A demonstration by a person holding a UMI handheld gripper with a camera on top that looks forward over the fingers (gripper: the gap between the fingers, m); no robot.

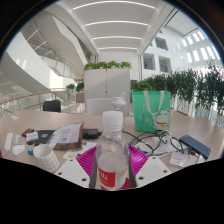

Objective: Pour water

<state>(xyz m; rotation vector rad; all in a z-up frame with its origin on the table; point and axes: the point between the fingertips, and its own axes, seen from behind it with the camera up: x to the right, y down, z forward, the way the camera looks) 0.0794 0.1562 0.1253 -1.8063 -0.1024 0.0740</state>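
From the cluttered papers [62,135] past the water bottle [112,158] clamped upright in my gripper [112,170] to the green bag [150,108], I judge a slack grip could let the bottle slip when tilted.

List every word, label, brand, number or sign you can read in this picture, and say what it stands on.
Nothing can be read for certain.
Bottle between the gripper fingers: its red label has white marks, too blurred to read.
Green bag on the table: no print legible.
Papers on the table: print too small to read.
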